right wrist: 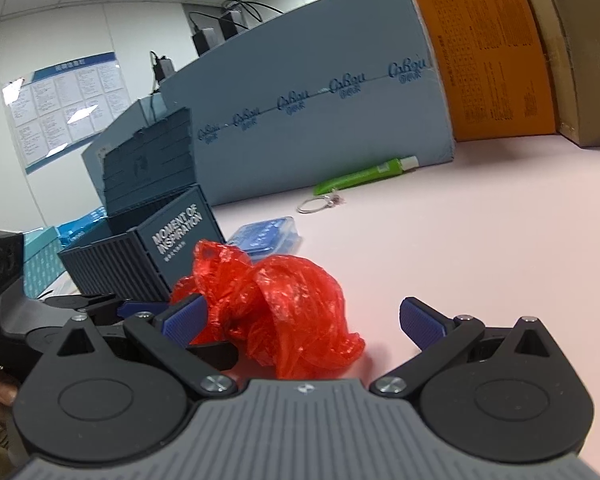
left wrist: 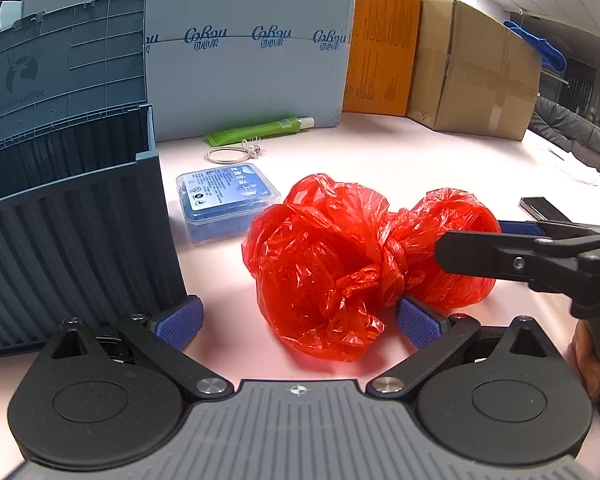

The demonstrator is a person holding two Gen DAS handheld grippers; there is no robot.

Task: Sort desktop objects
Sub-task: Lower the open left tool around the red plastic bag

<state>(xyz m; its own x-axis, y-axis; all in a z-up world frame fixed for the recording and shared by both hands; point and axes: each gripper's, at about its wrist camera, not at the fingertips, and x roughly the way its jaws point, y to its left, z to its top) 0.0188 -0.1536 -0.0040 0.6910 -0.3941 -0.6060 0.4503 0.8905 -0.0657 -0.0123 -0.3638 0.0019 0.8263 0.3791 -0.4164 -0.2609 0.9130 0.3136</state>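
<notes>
A pale blue carton (left wrist: 244,60) printed with a repeated logo stands at the back of the pink table (left wrist: 380,152). Beside it stand an orange box (left wrist: 380,48) and a brown cardboard box (left wrist: 480,76). A notice board (right wrist: 64,108) hangs on the wall.

On the table (left wrist: 440,152), the knotted bag (left wrist: 340,264) lies just right of the open crate (left wrist: 72,240), with the flat case (left wrist: 228,200) behind it and the ring (left wrist: 232,155) and tube (left wrist: 260,132) nearer the back-edge boxes (left wrist: 260,60).
</notes>
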